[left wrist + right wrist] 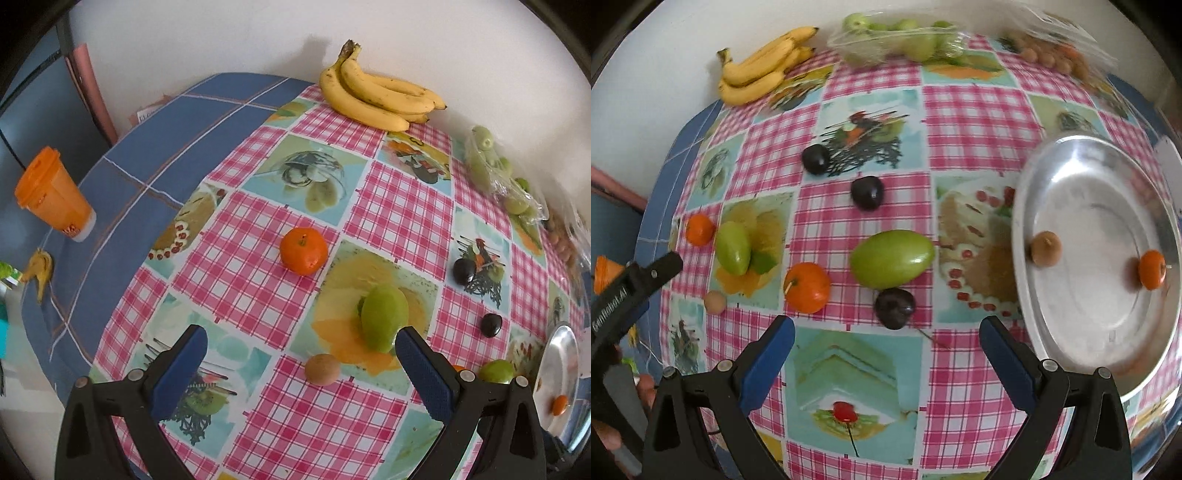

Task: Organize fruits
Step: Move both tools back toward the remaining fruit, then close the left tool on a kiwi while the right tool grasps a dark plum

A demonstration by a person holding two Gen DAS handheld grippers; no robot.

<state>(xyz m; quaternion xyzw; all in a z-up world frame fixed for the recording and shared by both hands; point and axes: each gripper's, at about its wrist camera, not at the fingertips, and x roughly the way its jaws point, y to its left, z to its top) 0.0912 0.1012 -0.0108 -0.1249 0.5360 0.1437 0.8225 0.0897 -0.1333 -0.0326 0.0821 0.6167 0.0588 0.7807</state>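
1. Both grippers are spread and hold nothing: left gripper [301, 363], right gripper [886, 343].
2. Just ahead of the right one, centre frame, lie a dark plum [894, 307], a green mango [892, 263] and an orange [806, 287].
3. Right of frame, the metal plate [1071, 332] holds two fruits.
4. Advice: straddle the plum squarely, close gently.

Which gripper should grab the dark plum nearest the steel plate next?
Right, probably. The right gripper is open with the dark plum just ahead of its fingers, and the steel plate beside it. The left gripper faces a small brown fruit.
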